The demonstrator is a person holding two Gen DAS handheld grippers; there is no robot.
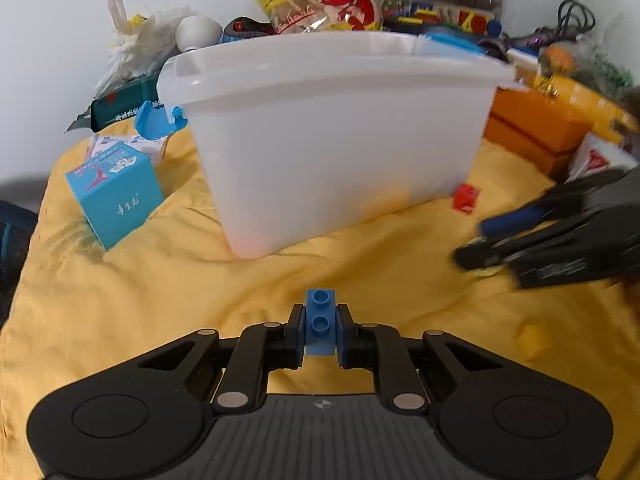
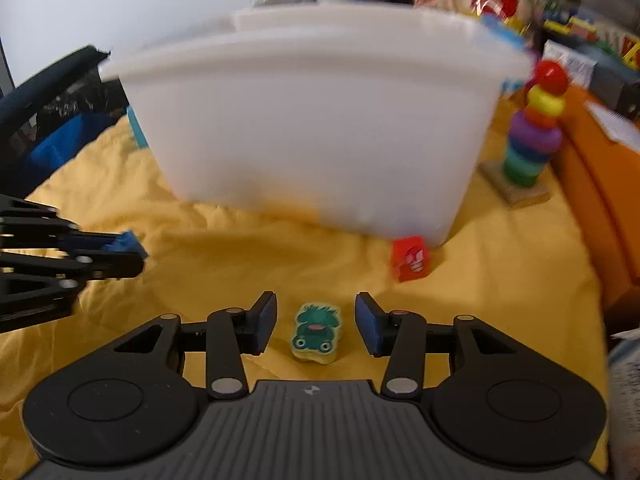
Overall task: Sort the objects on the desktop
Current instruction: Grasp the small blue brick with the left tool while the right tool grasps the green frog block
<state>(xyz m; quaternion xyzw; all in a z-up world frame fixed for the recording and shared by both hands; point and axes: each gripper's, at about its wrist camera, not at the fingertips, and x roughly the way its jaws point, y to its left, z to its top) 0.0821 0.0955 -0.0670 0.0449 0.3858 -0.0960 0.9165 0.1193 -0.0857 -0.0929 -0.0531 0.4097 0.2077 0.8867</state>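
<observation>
My left gripper (image 1: pixel 319 325) is shut on a small blue building brick (image 1: pixel 320 320), held above the yellow cloth in front of a large white plastic tub (image 1: pixel 332 132). In the right wrist view the left gripper (image 2: pixel 120 254) shows at the left edge with the blue brick (image 2: pixel 126 243). My right gripper (image 2: pixel 316 320) stands open, its fingers on either side of a small eraser with a green cartoon frog (image 2: pixel 316 332) lying on the cloth. The right gripper (image 1: pixel 480 246) appears blurred at the right of the left wrist view. A small red block (image 2: pixel 412 258) lies by the tub's corner.
A yellow cloth (image 1: pixel 160 300) covers the table. A blue carton (image 1: pixel 114 196) lies left of the tub, orange boxes (image 1: pixel 536 128) to its right, a rainbow ring stacker (image 2: pixel 534 132) beside it. A yellow block (image 1: pixel 532 340) lies at the right. Snack bags and clutter crowd the back.
</observation>
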